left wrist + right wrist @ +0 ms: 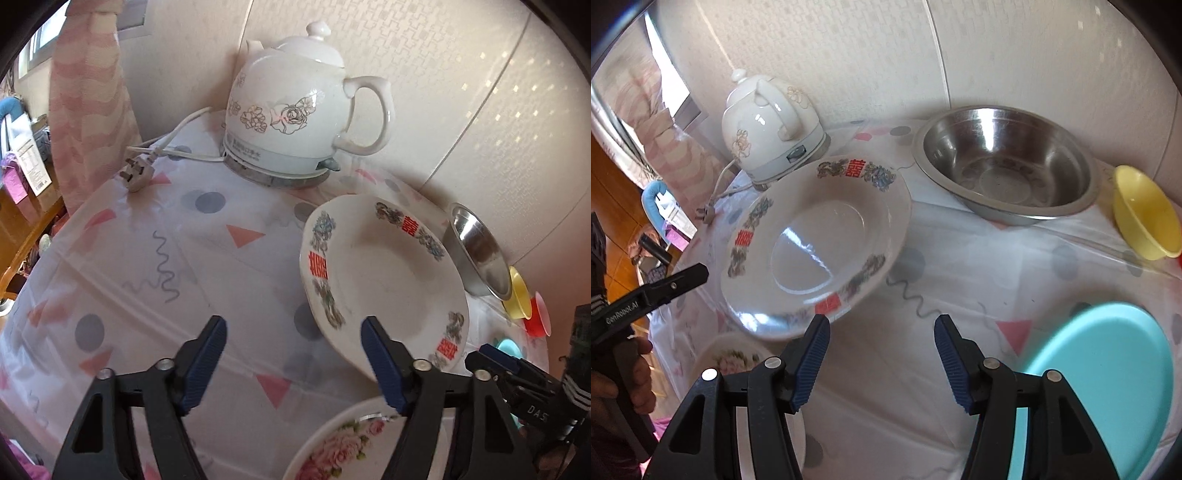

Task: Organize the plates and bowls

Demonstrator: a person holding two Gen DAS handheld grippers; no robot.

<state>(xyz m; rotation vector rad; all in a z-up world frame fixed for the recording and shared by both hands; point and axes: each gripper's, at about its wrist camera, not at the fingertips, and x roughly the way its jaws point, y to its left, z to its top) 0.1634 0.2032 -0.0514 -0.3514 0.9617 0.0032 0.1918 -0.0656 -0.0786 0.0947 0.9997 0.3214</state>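
Both the left gripper and right gripper are hanging empty, fingers apart, probably nearing the centre-frame red-lettered plate; the near rim wants a square pinch.

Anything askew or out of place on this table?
The white plate with red characters looks tilted, its near edge apparently resting on the floral plate. The kettle's plug lies loose on the tablecloth. Nothing looks spilled or broken.
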